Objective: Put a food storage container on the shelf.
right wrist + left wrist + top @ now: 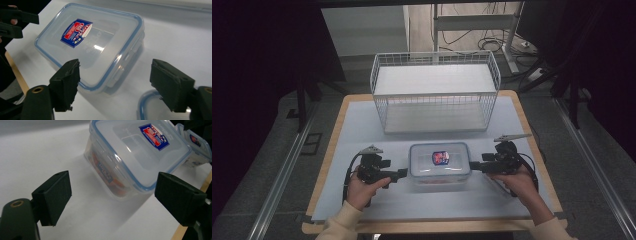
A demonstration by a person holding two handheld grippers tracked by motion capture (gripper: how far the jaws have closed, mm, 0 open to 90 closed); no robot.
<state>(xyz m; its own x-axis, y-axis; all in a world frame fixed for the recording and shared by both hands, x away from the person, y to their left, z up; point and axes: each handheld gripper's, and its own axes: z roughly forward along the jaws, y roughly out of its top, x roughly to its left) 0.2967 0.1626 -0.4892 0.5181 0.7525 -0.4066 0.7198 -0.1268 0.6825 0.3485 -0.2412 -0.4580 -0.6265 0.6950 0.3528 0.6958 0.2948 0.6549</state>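
At the near edge of a white-covered table [362, 130], a person's two hands each hold a black gripper level, one on either side of a clear plastic box [439, 165]; the left gripper [404, 173] points in from the box's left end, its tips just short of the wall, and the right gripper [473, 167] points in from the right end, its tips at the rim of the lid; in the left gripper view the left gripper [112, 195] has its jaws spread wide, with the box [135, 157] ahead of them and nothing between the pads, which press on nothing; in the right gripper view the right gripper [115, 77] also stands wide apart, the near corner of the box [95, 50] lying in the gap between the jaws without either pad touching it; both grippers are empty; the box sits on the white sheet, near the front and about midway across the table, closed by a blue-rimmed lid [110, 37] that carries a red, white and blue label [76, 32]; through the clear wall in the left gripper view something orange-red shows inside, too blurred to name; in that same view a second, smaller clear box [195, 147] appears just beyond the first, at the frame's right edge; farther back on the table stands a white wire basket [435, 90] with a flat white top, well apart from the box; beyond the table's far edge, a grey floor, cables and desk legs lie in dim light.
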